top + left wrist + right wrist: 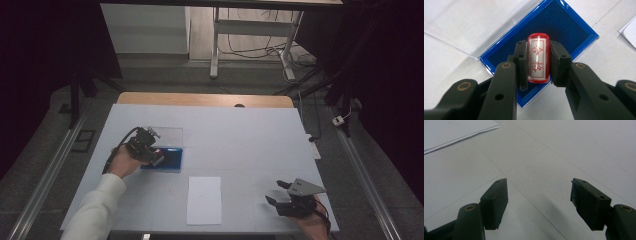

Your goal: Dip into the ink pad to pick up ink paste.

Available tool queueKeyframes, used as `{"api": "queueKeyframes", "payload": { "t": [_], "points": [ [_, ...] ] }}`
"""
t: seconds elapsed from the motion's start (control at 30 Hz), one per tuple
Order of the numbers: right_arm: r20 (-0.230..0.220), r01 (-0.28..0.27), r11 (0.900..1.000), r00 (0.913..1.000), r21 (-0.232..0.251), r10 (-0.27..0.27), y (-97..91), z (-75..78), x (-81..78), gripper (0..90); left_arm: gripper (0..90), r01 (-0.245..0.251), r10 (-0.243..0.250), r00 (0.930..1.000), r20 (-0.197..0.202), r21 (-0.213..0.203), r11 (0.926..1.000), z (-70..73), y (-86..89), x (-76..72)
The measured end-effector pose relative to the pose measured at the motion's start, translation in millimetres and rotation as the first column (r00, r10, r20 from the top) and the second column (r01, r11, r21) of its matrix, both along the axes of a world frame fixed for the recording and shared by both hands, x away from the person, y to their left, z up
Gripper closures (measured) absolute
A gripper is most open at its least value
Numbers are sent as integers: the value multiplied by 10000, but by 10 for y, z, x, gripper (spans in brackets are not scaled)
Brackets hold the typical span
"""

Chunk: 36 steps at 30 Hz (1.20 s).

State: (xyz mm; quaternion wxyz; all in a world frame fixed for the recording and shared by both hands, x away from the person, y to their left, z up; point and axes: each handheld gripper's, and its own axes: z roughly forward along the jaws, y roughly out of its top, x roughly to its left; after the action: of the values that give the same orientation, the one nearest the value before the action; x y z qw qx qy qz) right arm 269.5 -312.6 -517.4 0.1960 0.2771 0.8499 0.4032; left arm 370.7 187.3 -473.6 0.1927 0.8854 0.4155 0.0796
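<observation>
A red cylindrical stamp (538,58) with a white label of red characters is clamped between the jaws of my left gripper (538,62). It hangs over the dark blue pad of a blue-rimmed ink pad case (564,30), whose clear lid (474,22) lies folded open beside it. From above, the left gripper (152,156) is over the ink pad (172,159) at the table's left middle. My right gripper (276,192) rests near the front right, jaws spread wide above bare table (539,170), nothing between them.
A white sheet of paper (204,200) lies at the front centre of the white table top (240,135); its corner (454,132) is at the upper left of the right gripper view. Beyond the table are desk legs and cables (250,50) on the floor.
</observation>
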Motion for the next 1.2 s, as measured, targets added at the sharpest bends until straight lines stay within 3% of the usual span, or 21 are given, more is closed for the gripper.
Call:
{"api": "queueKeyframes", "payload": {
  "t": [0.4,0.93,1.2],
  "points": [
    [-17,-60,10000,10000,-13,60,20,-10,5,298,705,-75,80,9997,-209,230,9997,-21,-38,20],
    [-38,-138,9998,9999,-123,137,46,-13,10,297,707,-290,290,9995,-153,43,9996,-58,-32,8],
    [2,-66,9997,10000,-229,66,49,-9,3,297,708,-231,231,9997,9,142,9996,-65,-46,-11]
  ]
}}
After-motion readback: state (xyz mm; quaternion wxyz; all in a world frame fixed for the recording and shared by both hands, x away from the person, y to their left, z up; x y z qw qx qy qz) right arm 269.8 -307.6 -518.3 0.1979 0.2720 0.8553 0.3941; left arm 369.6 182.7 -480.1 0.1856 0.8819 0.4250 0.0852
